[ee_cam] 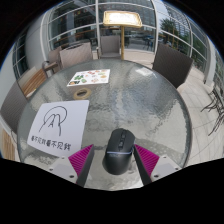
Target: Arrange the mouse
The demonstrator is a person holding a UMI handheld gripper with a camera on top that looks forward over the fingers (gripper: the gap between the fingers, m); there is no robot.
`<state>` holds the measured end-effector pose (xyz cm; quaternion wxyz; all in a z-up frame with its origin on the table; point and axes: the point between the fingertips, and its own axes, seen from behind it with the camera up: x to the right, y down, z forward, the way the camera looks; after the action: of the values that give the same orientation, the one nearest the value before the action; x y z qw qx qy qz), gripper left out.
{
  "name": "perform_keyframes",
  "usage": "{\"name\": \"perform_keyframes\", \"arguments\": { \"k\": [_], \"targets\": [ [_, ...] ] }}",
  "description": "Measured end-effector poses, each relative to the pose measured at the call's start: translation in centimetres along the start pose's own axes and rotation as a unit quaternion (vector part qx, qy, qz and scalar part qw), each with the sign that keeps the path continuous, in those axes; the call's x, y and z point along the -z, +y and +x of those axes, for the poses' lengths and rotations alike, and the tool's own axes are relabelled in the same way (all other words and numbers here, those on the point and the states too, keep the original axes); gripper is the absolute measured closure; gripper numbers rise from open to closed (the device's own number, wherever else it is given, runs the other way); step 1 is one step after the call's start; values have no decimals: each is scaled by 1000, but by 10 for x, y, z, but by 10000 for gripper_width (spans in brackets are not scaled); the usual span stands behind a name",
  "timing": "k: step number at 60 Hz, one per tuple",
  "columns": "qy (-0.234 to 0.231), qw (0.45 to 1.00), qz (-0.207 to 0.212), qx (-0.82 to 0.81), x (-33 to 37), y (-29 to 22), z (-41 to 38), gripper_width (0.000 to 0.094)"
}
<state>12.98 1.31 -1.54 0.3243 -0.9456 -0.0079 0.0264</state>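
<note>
A black computer mouse (pixel 118 150) with a thin light strip across its back rests on the round grey table (pixel 150 100). It stands between my gripper's (pixel 116 154) fingers, and its front points away from me. The magenta pads show on either side of it, the left (pixel 86 158) and the right (pixel 146 160). A small gap shows between the mouse and each pad, wider on the left. The gripper is open around the mouse and low over the table.
A white sheet (pixel 54 126) with a drawing and printed characters lies left of the fingers. A colourful leaflet (pixel 88 77) and a small white card (pixel 82 92) lie farther out. Chairs (pixel 140 42) stand beyond the table, in front of glass walls.
</note>
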Motion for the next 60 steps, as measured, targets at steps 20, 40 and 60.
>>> {"name": "perform_keyframes", "arguments": {
  "k": [20, 40, 60],
  "targets": [
    [0, 999, -3, 32, -17, -12, -4, 473],
    [37, 999, -19, 2, -10, -12, -3, 615],
    [62, 986, 151, 11, 130, -233, -68, 614]
  ]
}}
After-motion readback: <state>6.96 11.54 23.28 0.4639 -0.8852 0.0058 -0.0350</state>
